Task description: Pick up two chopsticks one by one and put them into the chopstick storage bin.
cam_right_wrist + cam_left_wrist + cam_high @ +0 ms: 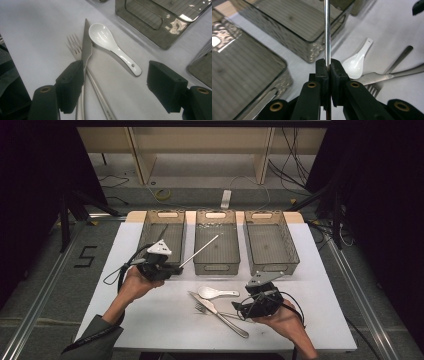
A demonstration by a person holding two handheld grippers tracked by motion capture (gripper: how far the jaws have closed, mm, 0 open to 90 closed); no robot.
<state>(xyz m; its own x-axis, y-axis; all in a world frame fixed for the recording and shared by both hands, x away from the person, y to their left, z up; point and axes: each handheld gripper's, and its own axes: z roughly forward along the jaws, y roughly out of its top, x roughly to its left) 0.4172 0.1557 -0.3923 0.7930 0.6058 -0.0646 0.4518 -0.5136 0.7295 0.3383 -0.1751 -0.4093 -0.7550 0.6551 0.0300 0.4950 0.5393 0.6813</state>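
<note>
My left gripper [178, 268] [327, 65] is shut on a thin metal rod [200, 251] [327, 30]. The rod slants up to the right, its far end over the middle bin [216, 267]. On the table lie a white ceramic spoon [215, 293] [355, 63] [107, 42], a knife [204, 301] [86, 47] and a fork [200, 307] [74, 46], knife and fork crossing. My right gripper [239, 308] [116, 75] is open just right of them, low over the table. Its jaws stand either side of the spoon's handle end, touching nothing.
Three translucent grey bins stand side by side at the table's far edge: left [165, 213], middle and right [272, 266]. The white tabletop [150, 320] has free room in front of the person's left arm. Dark floor and cables lie beyond.
</note>
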